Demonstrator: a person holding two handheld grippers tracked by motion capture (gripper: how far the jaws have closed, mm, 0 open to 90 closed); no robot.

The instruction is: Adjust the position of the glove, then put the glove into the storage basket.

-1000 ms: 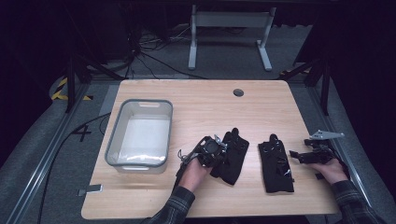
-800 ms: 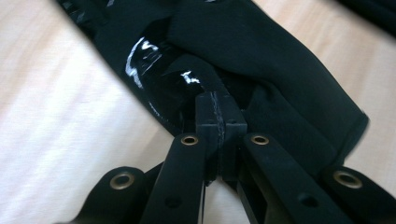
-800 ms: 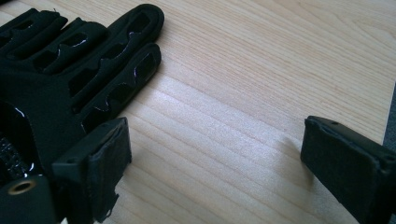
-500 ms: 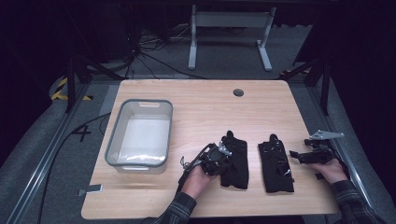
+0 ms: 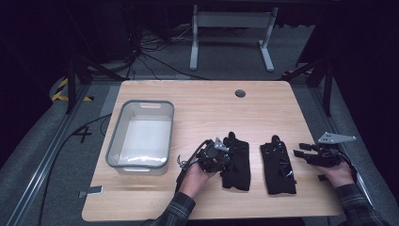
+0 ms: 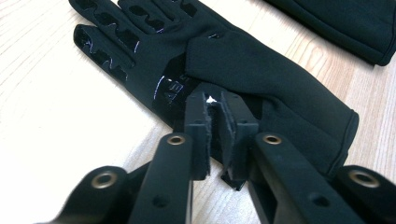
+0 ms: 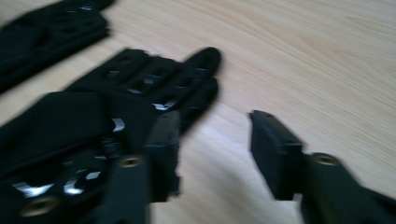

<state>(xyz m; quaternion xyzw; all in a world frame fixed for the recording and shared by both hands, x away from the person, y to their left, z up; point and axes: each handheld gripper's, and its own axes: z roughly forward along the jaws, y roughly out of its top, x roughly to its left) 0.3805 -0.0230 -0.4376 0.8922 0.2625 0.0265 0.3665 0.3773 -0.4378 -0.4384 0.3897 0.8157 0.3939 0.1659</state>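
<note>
Two black gloves lie flat near the table's front edge. My left gripper (image 5: 225, 158) is down at the left glove (image 5: 240, 165), on its left side. In the left gripper view that gripper (image 6: 212, 100) is shut on a fold at the edge of this glove (image 6: 243, 56), near the palm; the other glove (image 6: 345, 23) lies beyond. My right gripper (image 5: 300, 149) stands open just right of the right glove (image 5: 278, 168). In the right gripper view its (image 7: 212, 116) left jaw overlaps the edge of that glove (image 7: 84, 116) and its right jaw is over bare wood.
A clear plastic bin (image 5: 146, 102) stands at the left of the wooden table (image 5: 202, 108). A round cable hole (image 5: 240, 93) sits near the table's far edge. Behind the table there are cables and a metal stand on the floor.
My left gripper has moved right and toward the front, down onto the left glove's edge, and that glove has turned slightly. The right gripper has stayed where it was.
</note>
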